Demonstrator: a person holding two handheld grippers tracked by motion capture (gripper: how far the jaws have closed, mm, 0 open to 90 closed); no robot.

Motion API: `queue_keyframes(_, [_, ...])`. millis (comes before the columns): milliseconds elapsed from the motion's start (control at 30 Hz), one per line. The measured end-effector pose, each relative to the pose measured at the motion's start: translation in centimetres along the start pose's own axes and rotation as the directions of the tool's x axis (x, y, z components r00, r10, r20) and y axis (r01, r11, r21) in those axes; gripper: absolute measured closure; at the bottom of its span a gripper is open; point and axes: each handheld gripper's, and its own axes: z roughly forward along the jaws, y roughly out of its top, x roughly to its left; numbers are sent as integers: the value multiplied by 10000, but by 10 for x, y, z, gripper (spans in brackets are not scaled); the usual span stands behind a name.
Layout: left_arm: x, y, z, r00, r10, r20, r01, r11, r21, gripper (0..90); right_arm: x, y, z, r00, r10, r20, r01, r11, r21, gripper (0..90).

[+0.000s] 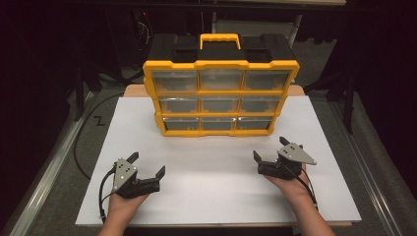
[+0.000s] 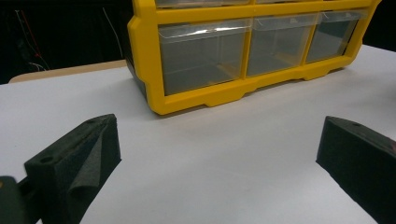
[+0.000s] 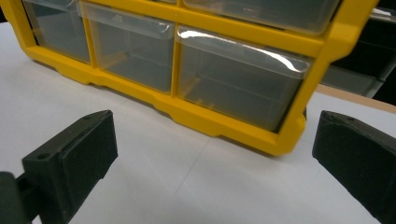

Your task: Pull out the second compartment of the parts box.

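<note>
A yellow and black drawer cabinet [image 1: 221, 96] with clear plastic drawers stands upright at the back middle of the white board [image 1: 216, 167]. It has a yellow carry handle [image 1: 220, 40] on top. All its drawers look closed and empty. My left gripper [image 1: 146, 164] rests open near the front left of the board, held by a hand. My right gripper [image 1: 269, 149] is open at the front right, also in a hand. The left gripper view faces the cabinet's lower left drawer [image 2: 201, 56]; the right gripper view faces its lower right drawer [image 3: 238, 77]. Nothing lies between either pair of jaws.
The white board lies on a wooden table [image 1: 134, 90] whose edge shows behind the cabinet. Metal rails [image 1: 49, 162] run along both sides. Black cables [image 1: 81, 142] trail on the grey floor at the left. The surroundings are dark.
</note>
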Motion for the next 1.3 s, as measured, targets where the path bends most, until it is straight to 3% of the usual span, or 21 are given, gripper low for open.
queue_keyframes(300, [-2,-1,1,9999,87,102,-87,10000,44,4,-2,7,25,10000,-4,64,3,9998,203,13])
queue_keyframes(333, [-3,-1,0,9998,151,115,-152,9999,82,4,-2,9,28,9997,233,26,-234,9994,242,13])
queue_keyframes(633, [-4,-2,2,9995,270,146,-273,9995,178,5,6,12,17,9998,-175,-25,175,9998,-53,13])
queue_keyframes(967, [-5,-4,2,9995,267,139,-270,9994,228,5,-3,6,12,9979,-571,295,562,9980,294,13])
queue_keyframes(1000, [-5,-4,1,9995,275,142,-279,9994,221,4,-4,3,11,9963,-776,368,761,9963,399,13])
queue_keyframes(1100, [-5,-4,0,9995,285,130,-288,9994,203,6,-6,-1,10,9964,-778,349,759,9957,532,13])
queue_keyframes(1300, [-4,-4,-1,9995,320,31,-321,9993,197,7,-10,-16,10,9929,-1178,178,1142,9836,1397,12])
